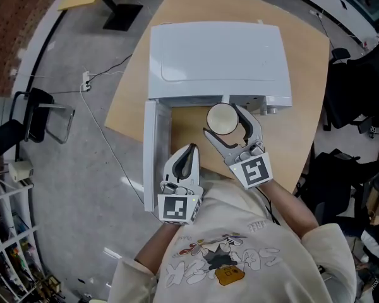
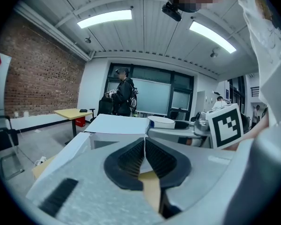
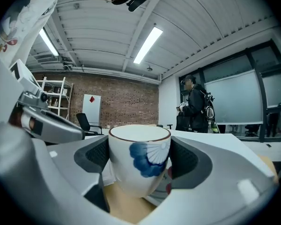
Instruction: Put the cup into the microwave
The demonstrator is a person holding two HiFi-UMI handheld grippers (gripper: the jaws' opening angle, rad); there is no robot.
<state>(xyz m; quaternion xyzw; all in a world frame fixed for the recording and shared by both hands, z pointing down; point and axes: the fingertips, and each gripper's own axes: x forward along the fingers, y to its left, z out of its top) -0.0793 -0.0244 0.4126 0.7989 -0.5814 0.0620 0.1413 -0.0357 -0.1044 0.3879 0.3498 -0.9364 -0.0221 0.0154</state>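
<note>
Nearest me, my left gripper (image 1: 191,150) is pressed together and empty, just beside the open door (image 1: 150,150). Ahead of it, my right gripper (image 1: 222,120) pinches the cup (image 3: 139,158) upright by its sides. Straight beyond those jaws sits the microwave (image 1: 218,59), mouth open, so the right hand is nearer.

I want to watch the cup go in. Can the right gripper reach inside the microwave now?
Probably yes. The door stands swung open, and the right gripper, holding the cup, is right before the microwave opening.

White cup (image 3: 139,165), blue fan motif
</note>
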